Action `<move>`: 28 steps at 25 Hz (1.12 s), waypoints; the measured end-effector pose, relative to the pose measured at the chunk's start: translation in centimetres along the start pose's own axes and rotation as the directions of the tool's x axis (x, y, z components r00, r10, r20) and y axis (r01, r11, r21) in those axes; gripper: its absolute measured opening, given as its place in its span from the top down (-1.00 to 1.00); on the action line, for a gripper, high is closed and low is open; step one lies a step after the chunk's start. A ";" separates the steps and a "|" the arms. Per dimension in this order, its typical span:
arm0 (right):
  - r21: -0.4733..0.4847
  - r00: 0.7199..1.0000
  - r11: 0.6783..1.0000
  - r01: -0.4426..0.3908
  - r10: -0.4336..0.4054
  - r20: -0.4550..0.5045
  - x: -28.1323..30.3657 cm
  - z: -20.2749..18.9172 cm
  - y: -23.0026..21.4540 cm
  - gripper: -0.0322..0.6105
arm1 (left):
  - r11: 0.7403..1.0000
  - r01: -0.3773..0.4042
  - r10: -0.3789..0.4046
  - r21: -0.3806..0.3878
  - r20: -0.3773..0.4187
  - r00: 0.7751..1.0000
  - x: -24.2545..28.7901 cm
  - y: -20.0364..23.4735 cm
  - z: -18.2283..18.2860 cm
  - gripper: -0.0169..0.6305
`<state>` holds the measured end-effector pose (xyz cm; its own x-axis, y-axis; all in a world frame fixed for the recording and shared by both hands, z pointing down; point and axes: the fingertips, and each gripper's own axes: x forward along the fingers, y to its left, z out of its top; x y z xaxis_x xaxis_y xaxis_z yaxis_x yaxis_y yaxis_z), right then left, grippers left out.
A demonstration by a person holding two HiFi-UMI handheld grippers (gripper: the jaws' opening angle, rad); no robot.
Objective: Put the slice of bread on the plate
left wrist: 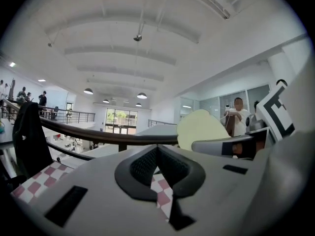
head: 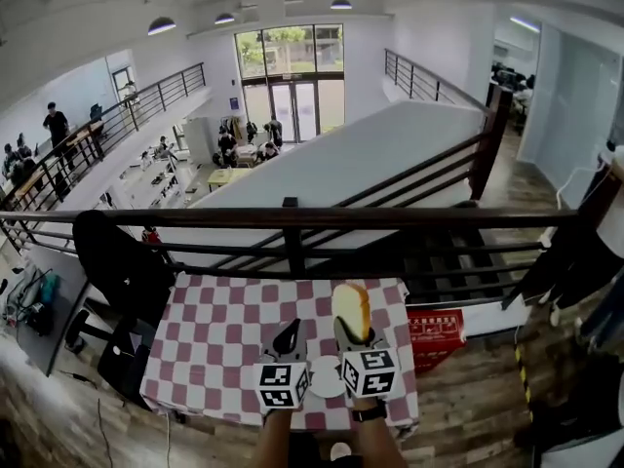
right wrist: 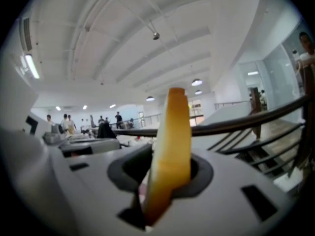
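My right gripper (head: pixel 353 337) is shut on a slice of bread (head: pixel 351 310), pale with a golden crust. It holds the slice upright above the near right part of the red-and-white checked table (head: pixel 224 339). In the right gripper view the bread (right wrist: pixel 171 151) stands edge-on between the jaws. A white plate (head: pixel 325 378) lies on the table between the two marker cubes, mostly hidden by them. The left gripper (head: pixel 289 333) hovers just left of the bread, its black fingers together and empty. In the left gripper view the bread (left wrist: pixel 199 129) shows to the right, beyond the closed jaws (left wrist: pixel 158 149).
A dark railing (head: pixel 292 217) runs just behind the table, with a drop to the floor below. A black jacket (head: pixel 122 261) hangs at the table's left. A red sign (head: pixel 434 337) stands at its right, and stairs (head: pixel 458 252) descend beyond.
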<state>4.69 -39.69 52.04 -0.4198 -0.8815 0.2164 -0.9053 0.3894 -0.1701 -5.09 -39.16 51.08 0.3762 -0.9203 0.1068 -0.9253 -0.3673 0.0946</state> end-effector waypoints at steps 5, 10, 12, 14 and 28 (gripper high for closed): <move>0.097 0.989 0.995 0.026 -0.012 -0.146 1.5 -7.1 -1.2 0.56 | 0.999 0.022 -0.025 -0.043 -0.089 0.996 0.9 0.5 -4.9 0.90; 0.168 0.946 0.985 0.043 0.014 -0.323 1.5 -15.2 -1.5 0.56 | 0.996 0.022 -0.036 -0.092 -0.161 0.986 1.1 0.3 -8.4 0.90; 0.197 0.922 0.979 0.052 0.029 -0.386 1.3 -18.4 -1.5 0.56 | 0.994 0.021 -0.041 -0.107 -0.186 0.982 1.1 0.1 -9.6 0.90; 0.242 0.900 0.968 0.063 0.049 -0.434 1.3 -21.3 -1.3 0.56 | 0.994 0.029 -0.052 -0.109 -0.210 0.976 1.1 -0.1 -10.7 0.90; 0.423 0.776 0.906 0.001 0.266 -0.572 2.7 -32.1 5.0 0.54 | 0.993 -0.038 -0.002 -0.111 -0.345 0.939 -1.1 3.4 -16.1 0.90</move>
<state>-3.08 -31.57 82.60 -0.6042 -0.4275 0.6724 -0.7930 0.2395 -0.5602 -7.88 -37.27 67.20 0.3719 -0.8167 0.4413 -0.9280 -0.3147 0.1995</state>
